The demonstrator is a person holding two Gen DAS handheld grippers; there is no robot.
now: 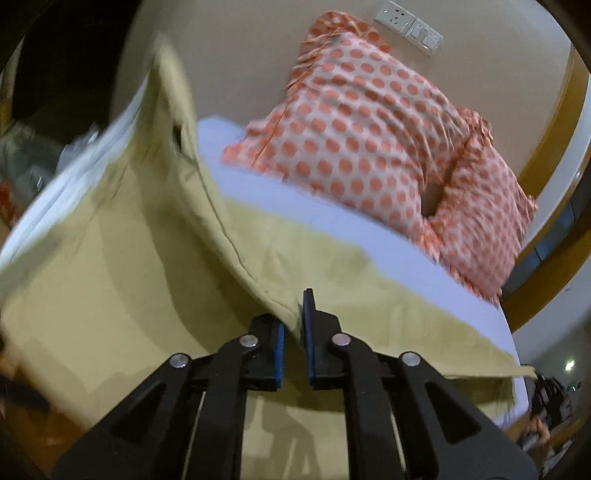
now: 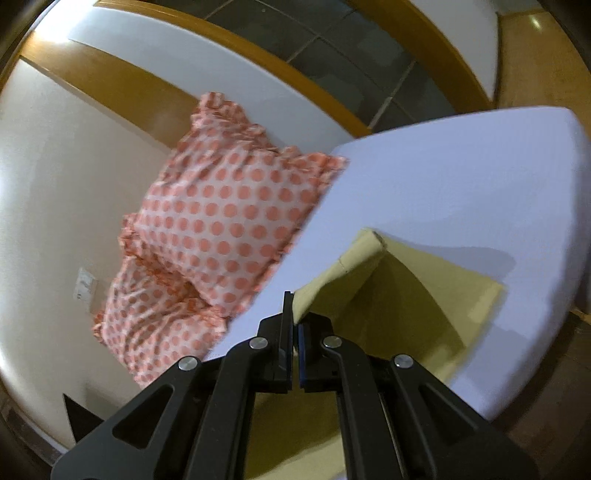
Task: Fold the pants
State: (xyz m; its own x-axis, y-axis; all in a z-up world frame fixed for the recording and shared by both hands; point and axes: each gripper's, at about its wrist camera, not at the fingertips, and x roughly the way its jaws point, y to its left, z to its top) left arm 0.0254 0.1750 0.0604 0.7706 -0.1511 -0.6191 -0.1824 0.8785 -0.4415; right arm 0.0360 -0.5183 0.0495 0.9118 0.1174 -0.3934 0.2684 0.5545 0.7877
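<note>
The khaki pants (image 1: 110,258) lie on a white bed (image 1: 424,266). My left gripper (image 1: 293,317) is shut on a seamed edge of the pants and holds it lifted, so the cloth hangs in a raised fold to the left. My right gripper (image 2: 294,314) is shut on another edge of the pants (image 2: 406,295) and lifts it off the bed (image 2: 461,177). The lifted cloth arches up to a folded corner, with a flat layer of the pants lying beneath it.
Two orange polka-dot pillows (image 1: 369,140) lean against the beige wall at the head of the bed; they also show in the right wrist view (image 2: 221,214). A wall socket plate (image 1: 410,26) is above them. A wooden frame (image 2: 147,88) runs behind.
</note>
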